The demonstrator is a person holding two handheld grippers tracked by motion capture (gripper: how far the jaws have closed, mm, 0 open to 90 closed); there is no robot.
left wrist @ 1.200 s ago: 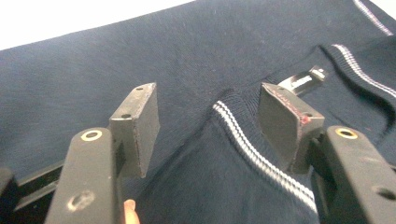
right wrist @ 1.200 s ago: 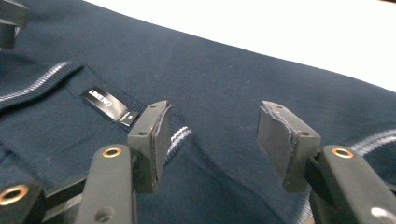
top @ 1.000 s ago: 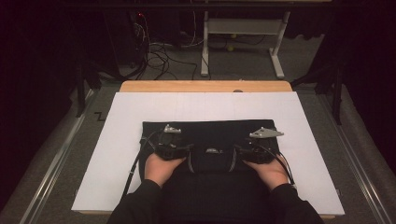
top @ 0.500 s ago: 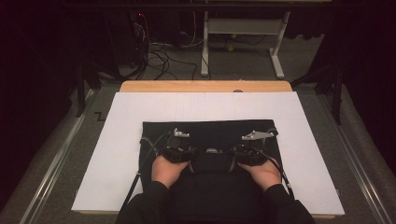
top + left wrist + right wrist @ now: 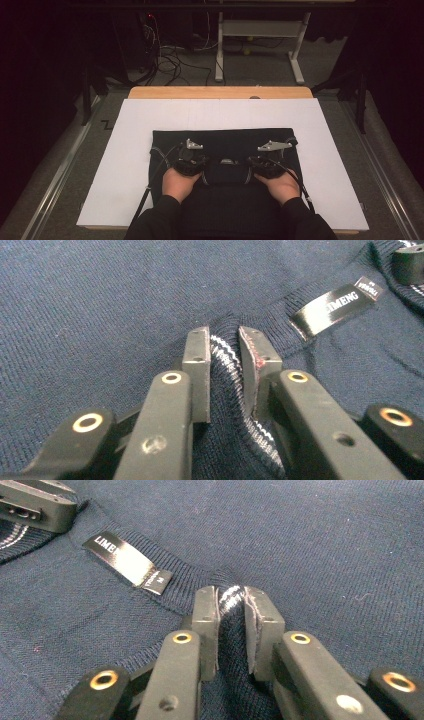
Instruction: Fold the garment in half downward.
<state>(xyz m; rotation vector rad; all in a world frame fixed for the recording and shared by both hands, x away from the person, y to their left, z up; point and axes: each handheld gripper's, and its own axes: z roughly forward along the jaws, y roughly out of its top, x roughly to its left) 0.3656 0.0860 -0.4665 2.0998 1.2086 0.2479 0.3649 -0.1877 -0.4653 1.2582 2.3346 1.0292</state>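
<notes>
Under both tongs lies the sweater (image 5: 225, 150), spread flat on the white sheet (image 5: 125, 165) so it can be folded. We pinch its striped collar (image 5: 225, 370) on either side of the label (image 5: 330, 307): left tongs (image 5: 224, 347) and right tongs (image 5: 231, 605) each clamp a ridge of knit, ready to lift evenly.
</notes>
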